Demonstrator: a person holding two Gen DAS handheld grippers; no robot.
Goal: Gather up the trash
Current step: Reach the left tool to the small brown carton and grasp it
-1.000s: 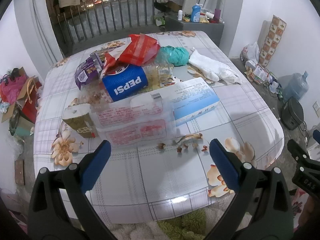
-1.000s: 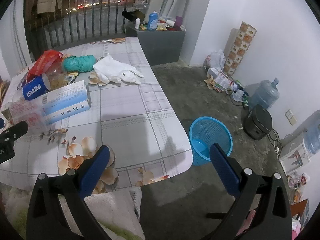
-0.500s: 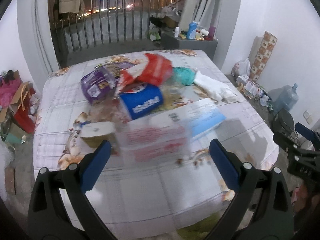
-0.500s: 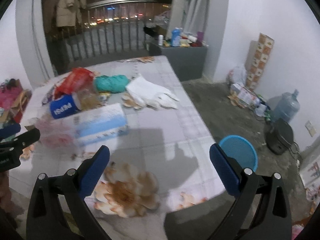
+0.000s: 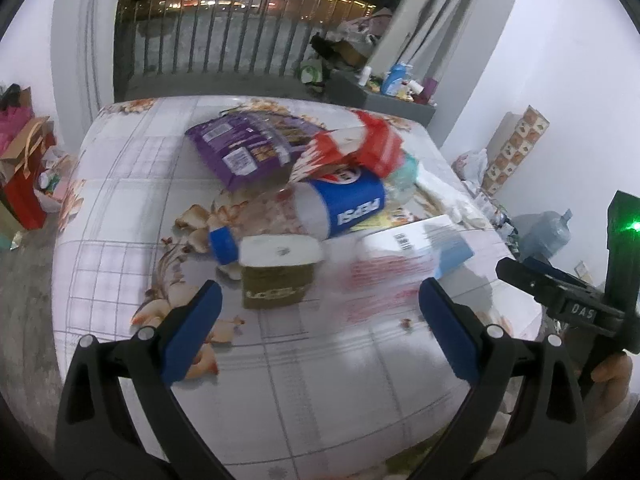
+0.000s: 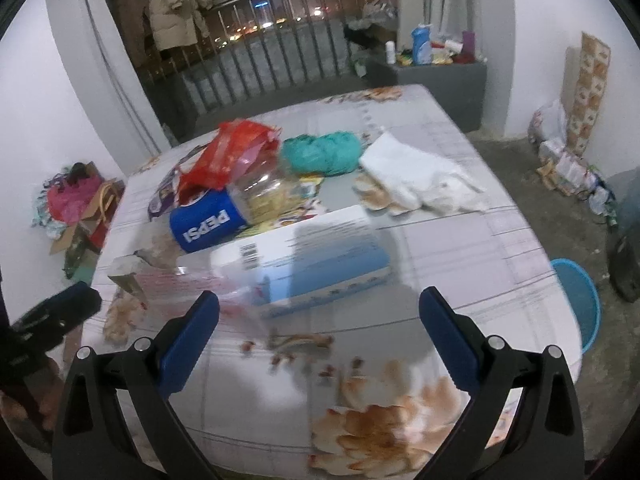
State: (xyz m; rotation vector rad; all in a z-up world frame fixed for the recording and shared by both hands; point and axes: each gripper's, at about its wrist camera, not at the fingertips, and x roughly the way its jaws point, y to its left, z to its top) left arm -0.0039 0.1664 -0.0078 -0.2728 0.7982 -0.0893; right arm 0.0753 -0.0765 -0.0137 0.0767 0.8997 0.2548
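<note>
**Trash heaped mid-table, both tongs spread and empty**

The litter lies in one cluster on the flowered tablecloth of the table [image 5: 120, 208]. Nearest the left gripper [image 5: 318, 328] stands a small olive-green carton [image 5: 278, 270] with a white top, upright, just beyond the gap between the blue pads. Touching its far side lies a Pepsi bottle [image 5: 340, 204] on its side, blue cap toward the left. To the right of the carton is a clear plastic wrapper with red print [image 5: 384, 280], blurred, and against its far right edge a white-and-blue box [image 5: 432, 240] with a barcode. Farther back, a purple snack bag [image 5: 240, 148] lies flat, and a red-and-white bag [image 5: 360, 146] rests on the bottle's far end.

From the right wrist view the same heap sits ahead and left of the right gripper [image 6: 320, 328]. The white-and-blue box [image 6: 312, 264] is the nearest piece, the Pepsi bottle [image 6: 206, 226] behind it on the left under the red bag [image 6: 228, 152]. A teal bundle [image 6: 320, 154] and a white cloth [image 6: 416, 180] lie farther right, side by side.

Both grippers have their jaws spread wide, holding nothing, each above the near part of the table. A blue basket [image 6: 580, 304] stands on the floor just off the table's right edge.
</note>
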